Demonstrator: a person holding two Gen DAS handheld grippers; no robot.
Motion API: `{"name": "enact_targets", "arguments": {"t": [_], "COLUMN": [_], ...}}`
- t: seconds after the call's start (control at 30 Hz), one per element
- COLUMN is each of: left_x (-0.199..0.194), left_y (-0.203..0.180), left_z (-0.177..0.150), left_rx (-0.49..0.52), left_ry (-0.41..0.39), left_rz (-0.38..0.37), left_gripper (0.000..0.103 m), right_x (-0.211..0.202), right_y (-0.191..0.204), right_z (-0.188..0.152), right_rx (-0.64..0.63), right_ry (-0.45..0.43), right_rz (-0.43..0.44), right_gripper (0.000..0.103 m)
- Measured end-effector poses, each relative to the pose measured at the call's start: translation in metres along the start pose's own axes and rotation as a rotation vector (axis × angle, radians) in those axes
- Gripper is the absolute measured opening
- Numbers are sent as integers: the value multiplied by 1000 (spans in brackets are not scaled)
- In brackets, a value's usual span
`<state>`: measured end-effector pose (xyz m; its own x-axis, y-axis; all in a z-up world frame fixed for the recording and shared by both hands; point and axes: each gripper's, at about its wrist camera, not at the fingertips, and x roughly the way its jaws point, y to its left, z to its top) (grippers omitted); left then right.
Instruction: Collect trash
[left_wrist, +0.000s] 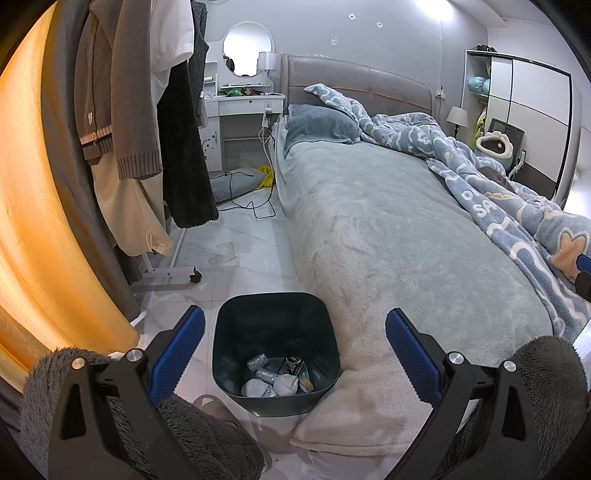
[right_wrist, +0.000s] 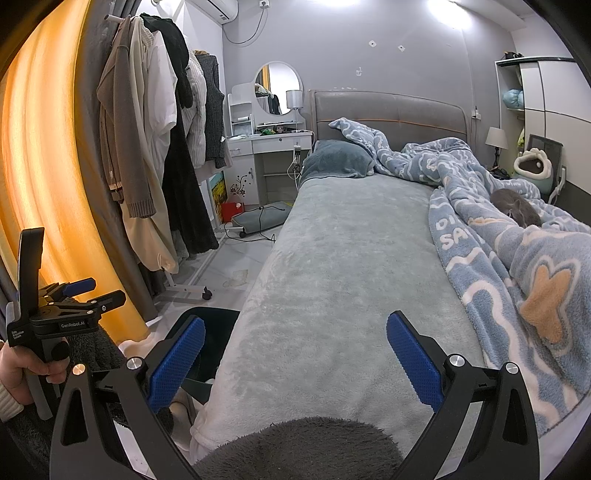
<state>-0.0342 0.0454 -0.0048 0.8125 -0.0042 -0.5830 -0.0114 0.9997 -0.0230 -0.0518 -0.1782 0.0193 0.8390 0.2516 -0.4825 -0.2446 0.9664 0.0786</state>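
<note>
A dark green trash bin (left_wrist: 276, 343) stands on the white floor beside the bed's near corner. It holds several crumpled wrappers and tissues (left_wrist: 273, 380) and a can. My left gripper (left_wrist: 294, 347) is open and empty, hovering above the bin. In the right wrist view the left gripper (right_wrist: 79, 295) shows at the far left, held in a hand. My right gripper (right_wrist: 295, 354) is open and empty over the grey bed sheet (right_wrist: 332, 277). The bin's edge (right_wrist: 218, 332) peeks out behind its left finger. A crumpled clear wrapper (left_wrist: 223, 254) lies on the floor farther along the bed.
A clothes rack on wheels (left_wrist: 147, 147) stands left by the orange curtain (left_wrist: 33, 221). The bed (left_wrist: 388, 240) fills the right, with a blue blanket (right_wrist: 517, 240) and a grey cat (right_wrist: 517, 210). A white dressing table (left_wrist: 243, 103) and cables (left_wrist: 255, 206) are at the far end. A slipper (left_wrist: 218, 406) lies by the bin.
</note>
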Motion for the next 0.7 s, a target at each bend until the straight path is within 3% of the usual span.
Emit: {"name": "enact_targets", "arguments": {"t": [0.7], "left_x": [0], "left_y": [-3], "left_z": [-9], "left_rx": [-6], "left_ry": [5], "left_rz": [8], "left_gripper": [100], "right_x": [0], "right_y": [1], "right_z": [0], "right_rx": [1], "right_ry": [0], "right_rz": [-1], "right_gripper": [100]}}
